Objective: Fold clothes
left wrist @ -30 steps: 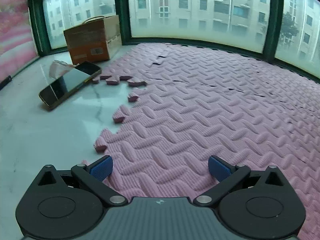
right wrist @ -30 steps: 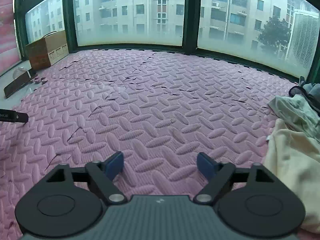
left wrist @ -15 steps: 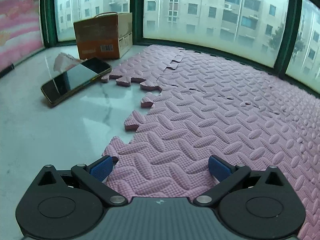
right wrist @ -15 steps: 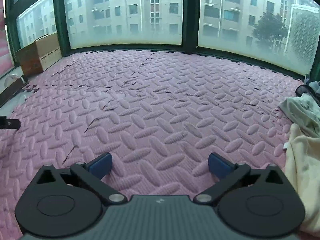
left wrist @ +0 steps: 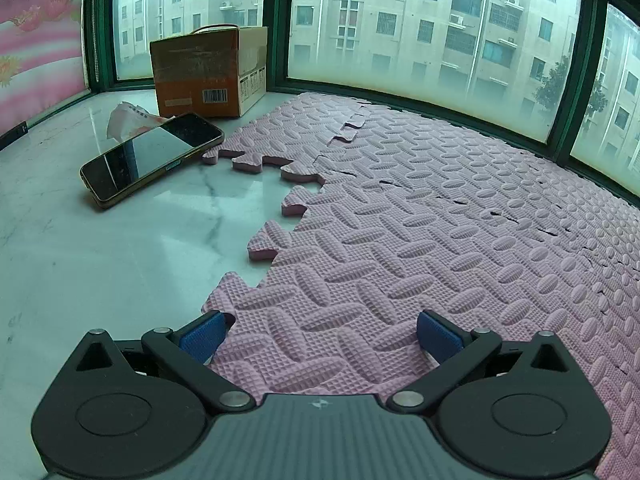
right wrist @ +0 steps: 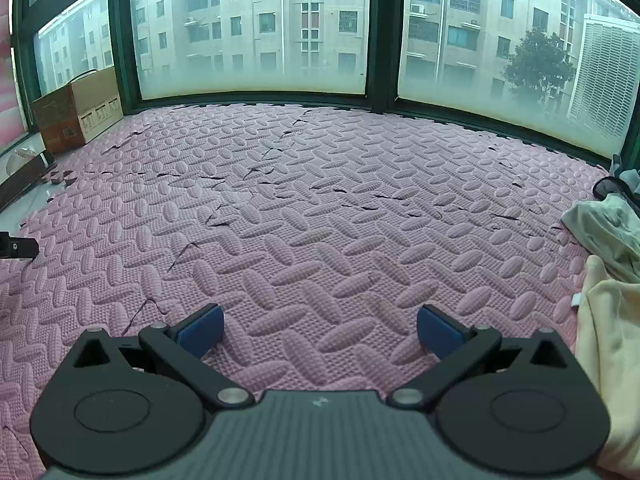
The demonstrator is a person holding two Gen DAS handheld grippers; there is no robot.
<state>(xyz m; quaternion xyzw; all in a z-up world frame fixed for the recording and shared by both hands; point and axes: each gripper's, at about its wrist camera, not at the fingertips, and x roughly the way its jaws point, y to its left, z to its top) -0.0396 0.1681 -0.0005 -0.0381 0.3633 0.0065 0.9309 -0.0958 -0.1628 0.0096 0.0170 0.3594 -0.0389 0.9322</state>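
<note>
A pile of clothes lies at the right edge of the right wrist view: a cream garment [right wrist: 612, 344] in front and a pale green one [right wrist: 604, 232] behind it. My right gripper [right wrist: 318, 330] is open just above the pink foam mat [right wrist: 320, 208], left of the pile, with nothing between its blue pads. In the left wrist view my left gripper [left wrist: 320, 332] is also open and empty, low over the mat's jagged left edge [left wrist: 276, 240]. No clothes show in that view.
A phone [left wrist: 152, 158] lies on the marble floor [left wrist: 100, 264] left of the mat, with a cardboard box [left wrist: 208, 72] and a crumpled wrapper [left wrist: 128, 118] behind it. Windows with dark green frames close off the far side. A dark bag [right wrist: 616, 190] sits behind the clothes.
The right gripper's jaws have spread wider. Both views have shifted a little, with the left one rolling slightly so that the phone and box sit more to the right; both have been still since half a second ago.
</note>
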